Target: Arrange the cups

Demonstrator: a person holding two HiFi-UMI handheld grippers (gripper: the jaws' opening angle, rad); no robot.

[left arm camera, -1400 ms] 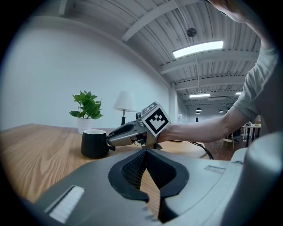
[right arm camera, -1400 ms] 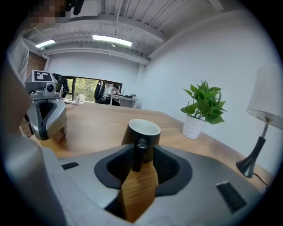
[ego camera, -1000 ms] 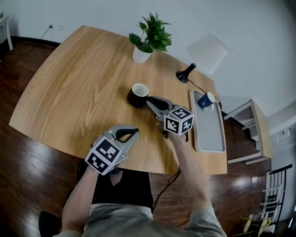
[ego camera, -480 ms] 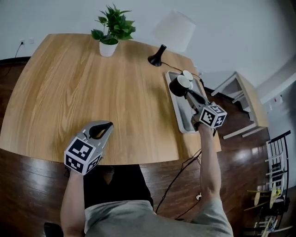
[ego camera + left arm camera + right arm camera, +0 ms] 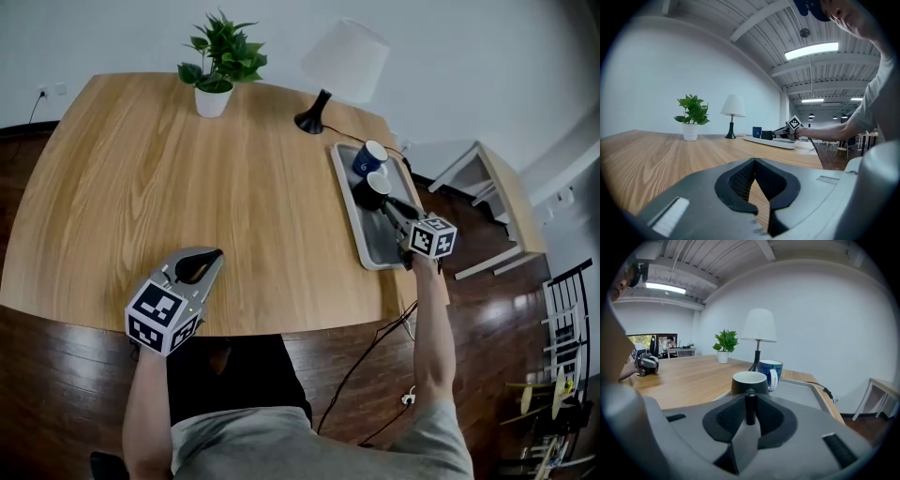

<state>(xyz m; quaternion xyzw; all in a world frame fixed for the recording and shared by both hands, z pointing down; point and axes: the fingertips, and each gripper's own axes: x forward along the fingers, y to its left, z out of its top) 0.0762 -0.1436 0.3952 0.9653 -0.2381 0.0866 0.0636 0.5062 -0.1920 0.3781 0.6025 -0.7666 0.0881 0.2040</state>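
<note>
right gripper (image 5: 384,202): pinched shut on handle of black cup (image 5: 372,192), held at tray (image 5: 375,251) beside blue cup (image 5: 369,157) | left gripper (image 5: 208,259): pressed together, empty

The right gripper (image 5: 384,204) has carried the black cup (image 5: 370,192) across to the tray (image 5: 380,247), beside the blue cup (image 5: 369,157).

A light wooden table (image 5: 187,187) with a curved near edge stands on a dark plank floor (image 5: 47,375). Toward its far side, a leafy green plant in a white pot (image 5: 216,70) stands well apart from a lamp (image 5: 339,67) with a white shade and a black base. A grey tray (image 5: 373,242) lies near the table's right edge. Beyond that edge is what looks like a small side table (image 5: 492,202). A dark cable (image 5: 356,361) trails below the table.
</note>
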